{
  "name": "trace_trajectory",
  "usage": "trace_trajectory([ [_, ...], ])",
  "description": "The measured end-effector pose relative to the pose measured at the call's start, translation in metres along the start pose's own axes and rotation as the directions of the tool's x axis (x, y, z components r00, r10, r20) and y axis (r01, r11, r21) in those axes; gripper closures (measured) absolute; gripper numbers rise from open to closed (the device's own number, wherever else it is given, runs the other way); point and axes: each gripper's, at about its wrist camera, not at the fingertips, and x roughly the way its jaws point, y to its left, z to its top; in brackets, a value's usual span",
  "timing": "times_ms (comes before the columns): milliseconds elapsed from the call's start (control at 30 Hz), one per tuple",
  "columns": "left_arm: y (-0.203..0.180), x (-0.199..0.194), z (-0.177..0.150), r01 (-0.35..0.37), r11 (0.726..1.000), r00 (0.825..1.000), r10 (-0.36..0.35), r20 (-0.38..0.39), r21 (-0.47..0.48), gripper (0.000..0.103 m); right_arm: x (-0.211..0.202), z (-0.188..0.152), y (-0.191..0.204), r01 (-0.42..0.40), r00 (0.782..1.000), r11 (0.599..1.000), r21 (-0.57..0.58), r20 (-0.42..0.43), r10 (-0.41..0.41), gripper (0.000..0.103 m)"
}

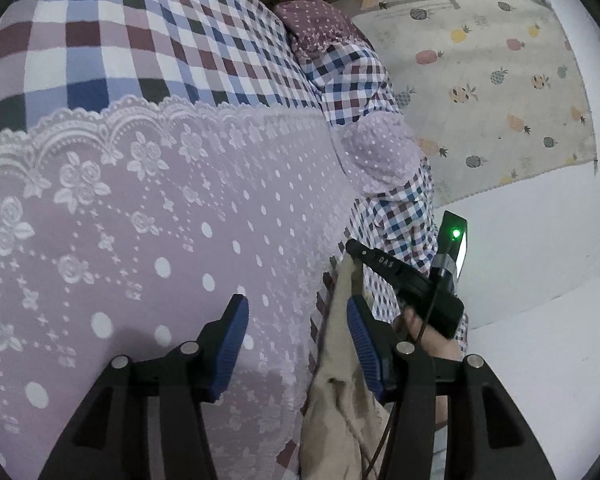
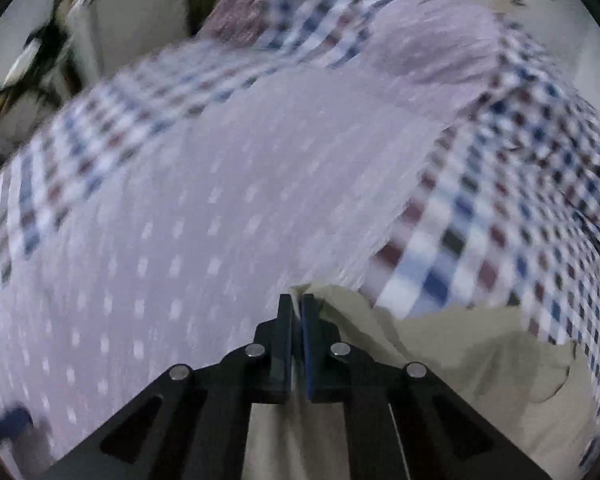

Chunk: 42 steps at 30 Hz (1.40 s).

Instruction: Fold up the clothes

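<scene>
A beige garment [image 1: 340, 396] hangs down at the right edge of the bed. In the right wrist view it [image 2: 460, 368] spreads below and to the right of the fingers. My right gripper [image 2: 297, 300] is shut on its top edge; it also shows in the left wrist view [image 1: 354, 250], pinching the cloth. My left gripper [image 1: 296, 320] is open, its blue pads apart, over the lilac lace bed cover [image 1: 160, 240], with the beige garment just inside its right finger [image 1: 364, 344]. The right wrist view is blurred by motion.
The bed carries a checked sheet [image 1: 120, 40] and a lilac dotted cover [image 2: 180, 220]. A checked pillow [image 1: 352, 76] and a dotted one [image 1: 320, 24] lie at the far end. A pineapple-print cloth [image 1: 492, 88] hangs on the white wall at right.
</scene>
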Motion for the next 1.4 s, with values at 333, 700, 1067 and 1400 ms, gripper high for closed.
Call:
trace_trajectory([
  [333,-0.016,-0.009,-0.005,-0.005,0.996,1.000,0.007,-0.014,0.091,0.047,-0.031,0.004,0.001,-0.023,0.997,0.999,0.044,0.073,0.020,0.036],
  [700,-0.060,-0.054,-0.071,0.009,0.920,0.999,0.008,-0.040,0.392,0.047,-0.256,-0.190,-0.001,-0.255,0.906,0.966,-0.045,0.338,0.255,0.028],
  [1067,-0.033,-0.126,-0.172,-0.101,0.869,0.980,0.172,-0.105,0.484,0.047,-0.332,-0.450,0.005,-0.238,0.925,0.971,-0.011,0.302,0.230,0.028],
  [1400,-0.020,-0.113,-0.261,-0.209,0.685,0.843,0.488,-0.227,0.698,0.047,-0.332,-0.511,-0.039,-0.293,0.906,0.939,0.179,0.365,0.213,0.028],
])
